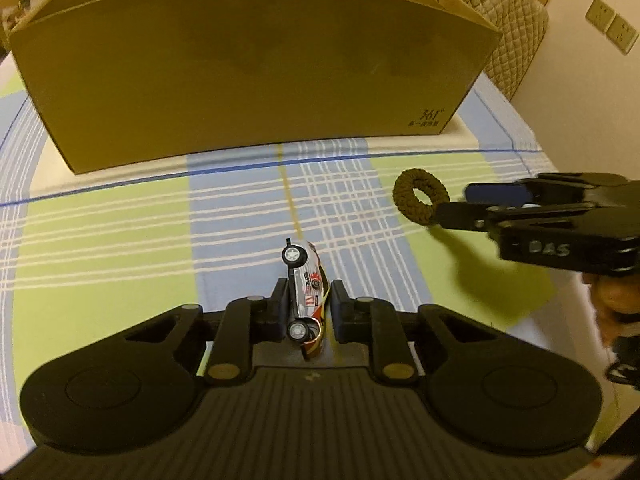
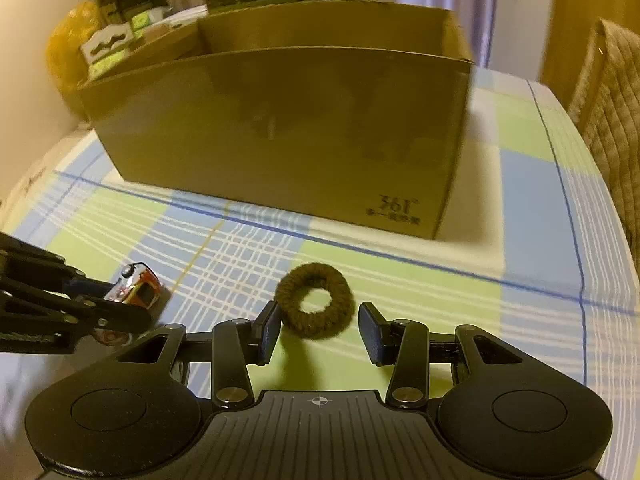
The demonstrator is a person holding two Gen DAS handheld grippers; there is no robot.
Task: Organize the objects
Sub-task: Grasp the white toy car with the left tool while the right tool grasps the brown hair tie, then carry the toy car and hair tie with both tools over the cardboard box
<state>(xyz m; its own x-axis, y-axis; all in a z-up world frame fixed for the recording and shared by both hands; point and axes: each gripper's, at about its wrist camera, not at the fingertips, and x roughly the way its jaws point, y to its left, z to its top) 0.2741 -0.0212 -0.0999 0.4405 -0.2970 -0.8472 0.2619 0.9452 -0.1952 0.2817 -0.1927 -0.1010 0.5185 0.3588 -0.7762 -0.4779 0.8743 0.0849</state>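
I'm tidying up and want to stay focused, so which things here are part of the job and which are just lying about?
Part of the job:
- toy car, clamped on its side in the left claw
- brown hair tie, between the open fingers of the right claw
- cardboard box

Just lying about:
- quilted chair
- wall sockets
- yellow bag
- checked tablecloth

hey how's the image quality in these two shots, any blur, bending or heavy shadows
Left wrist view: sharp up close, toy car crisp in the left tongs; fisheye bows the cardboard box; the right tongs cast a dark shadow on the tablecloth. Right wrist view: box and background smeared, hair tie fairly clear, warm dim light.
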